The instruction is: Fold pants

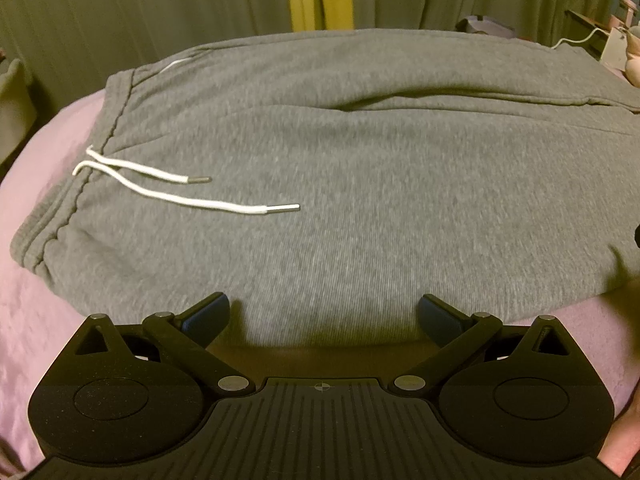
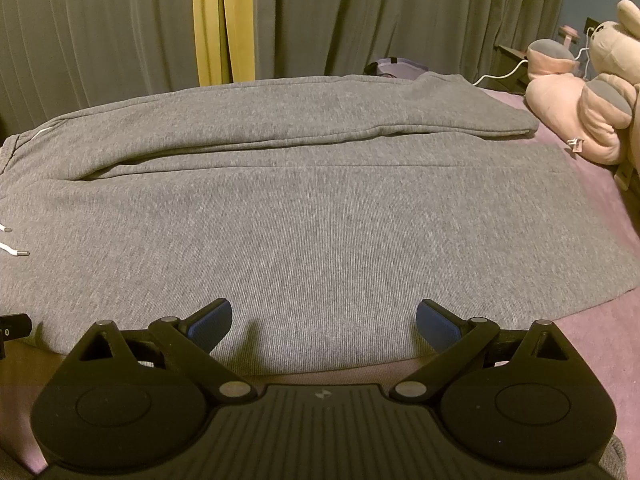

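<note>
- Grey sweatpants (image 1: 340, 168) lie flat on a pink bedspread (image 1: 36, 320), directly ahead of both sets of jaws, the near edge just past the fingertips.
- The left gripper (image 1: 324, 314) and right gripper (image 2: 324, 320) are both spread wide, holding nothing.
- The long axis runs side to side: waistband and white drawstring (image 1: 176, 188) to the left, leg hems to the right.
- Judgement: pinch the near edge at two points, then lift it evenly over the far leg.

Black ribbed left tool (image 1: 324, 314) and right tool (image 2: 324, 316), blue-padded fingers (image 2: 212, 326), silver pivot screws.
</note>
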Demonstrator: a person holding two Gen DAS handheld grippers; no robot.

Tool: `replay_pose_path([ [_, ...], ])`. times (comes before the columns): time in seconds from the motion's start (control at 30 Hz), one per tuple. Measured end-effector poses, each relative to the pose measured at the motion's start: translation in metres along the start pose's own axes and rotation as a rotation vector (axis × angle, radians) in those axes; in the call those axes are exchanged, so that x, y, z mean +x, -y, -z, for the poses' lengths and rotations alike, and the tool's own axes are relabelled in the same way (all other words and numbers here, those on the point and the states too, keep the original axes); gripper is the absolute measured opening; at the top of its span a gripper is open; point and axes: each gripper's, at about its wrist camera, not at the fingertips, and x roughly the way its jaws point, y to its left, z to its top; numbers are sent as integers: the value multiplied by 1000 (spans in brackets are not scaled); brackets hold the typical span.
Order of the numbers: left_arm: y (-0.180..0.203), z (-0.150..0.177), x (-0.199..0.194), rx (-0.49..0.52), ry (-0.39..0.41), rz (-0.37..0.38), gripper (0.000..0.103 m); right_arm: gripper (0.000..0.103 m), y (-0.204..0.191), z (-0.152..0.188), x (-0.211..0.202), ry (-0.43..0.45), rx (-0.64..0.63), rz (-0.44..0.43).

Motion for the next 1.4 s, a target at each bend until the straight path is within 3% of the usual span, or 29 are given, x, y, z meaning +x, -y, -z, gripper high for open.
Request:
replay_pose_path([
  [1.4, 0, -3, -2, -4, -12, 1, 103, 99, -3, -3, 3, -14, -8, -10],
])
